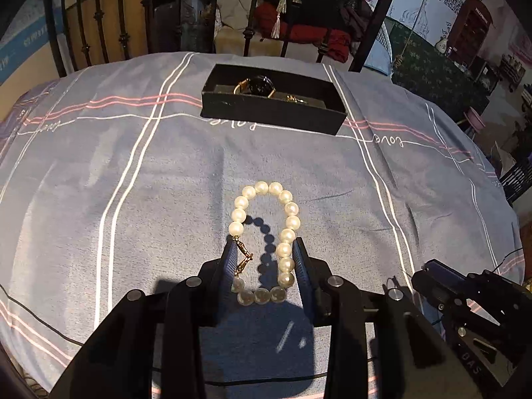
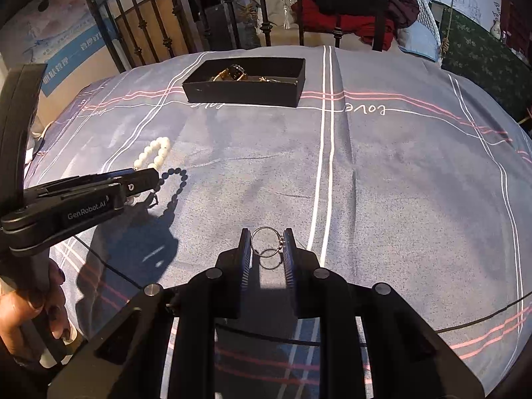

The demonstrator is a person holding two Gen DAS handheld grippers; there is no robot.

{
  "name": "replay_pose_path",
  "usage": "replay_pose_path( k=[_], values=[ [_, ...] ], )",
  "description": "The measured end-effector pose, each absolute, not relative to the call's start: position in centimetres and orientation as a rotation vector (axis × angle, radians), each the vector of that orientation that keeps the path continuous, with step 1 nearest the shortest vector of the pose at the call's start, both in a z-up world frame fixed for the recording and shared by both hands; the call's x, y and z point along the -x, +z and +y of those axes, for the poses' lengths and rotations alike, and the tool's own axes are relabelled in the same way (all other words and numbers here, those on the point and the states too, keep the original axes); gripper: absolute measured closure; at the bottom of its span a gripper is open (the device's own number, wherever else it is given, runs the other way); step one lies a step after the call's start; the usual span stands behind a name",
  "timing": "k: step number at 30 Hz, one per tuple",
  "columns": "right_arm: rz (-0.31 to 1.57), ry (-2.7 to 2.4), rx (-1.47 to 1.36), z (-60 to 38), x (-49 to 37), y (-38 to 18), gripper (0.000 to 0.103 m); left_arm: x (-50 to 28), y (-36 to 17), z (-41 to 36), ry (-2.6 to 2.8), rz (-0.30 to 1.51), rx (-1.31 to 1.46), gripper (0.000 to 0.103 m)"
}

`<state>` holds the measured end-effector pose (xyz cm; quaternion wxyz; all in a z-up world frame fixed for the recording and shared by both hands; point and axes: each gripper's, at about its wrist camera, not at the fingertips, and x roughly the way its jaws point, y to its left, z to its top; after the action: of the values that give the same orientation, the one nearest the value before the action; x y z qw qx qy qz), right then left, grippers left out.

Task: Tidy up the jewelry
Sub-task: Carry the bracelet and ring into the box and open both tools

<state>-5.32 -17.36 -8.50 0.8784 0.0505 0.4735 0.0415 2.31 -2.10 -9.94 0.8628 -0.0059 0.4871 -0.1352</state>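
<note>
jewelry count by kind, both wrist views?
White pearl bracelet with gold clasp, held in the left gripper: 1
Thin silver ring, held in the right gripper: 1
Black-faced gold watch in the black box: 1
Small gold pieces beside it: count unclear
Total: 3 clear pieces

Left hand-held gripper (image 1: 264, 252) and right hand-held gripper (image 2: 266, 244) both narrowly parted, level.

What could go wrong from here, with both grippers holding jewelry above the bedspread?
1. The thin ring is pinched only at its edges by the right gripper; it may twist out.
2. The pearl bracelet sits loosely between the left gripper fingers, clasp against one pad; it might slide off.
3. The black box already holds pieces, so drops could tangle.
</note>
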Motion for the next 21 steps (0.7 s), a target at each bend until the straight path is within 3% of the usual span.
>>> replay_pose_path(
  k=[10, 21],
  values=[
    [0.906, 0.090, -0.094, -17.5, 2.1, -4.0, 0.083, -3.4, -4.0, -2.3, -0.297, 0.903, -0.007, 0.069],
    [0.848, 0.103, -0.082, -16.4, -4.4, -1.5, 0.083, -8.6, -2.9, -3.0, -0.287, 0.871, -0.016, 0.069]
  ],
)
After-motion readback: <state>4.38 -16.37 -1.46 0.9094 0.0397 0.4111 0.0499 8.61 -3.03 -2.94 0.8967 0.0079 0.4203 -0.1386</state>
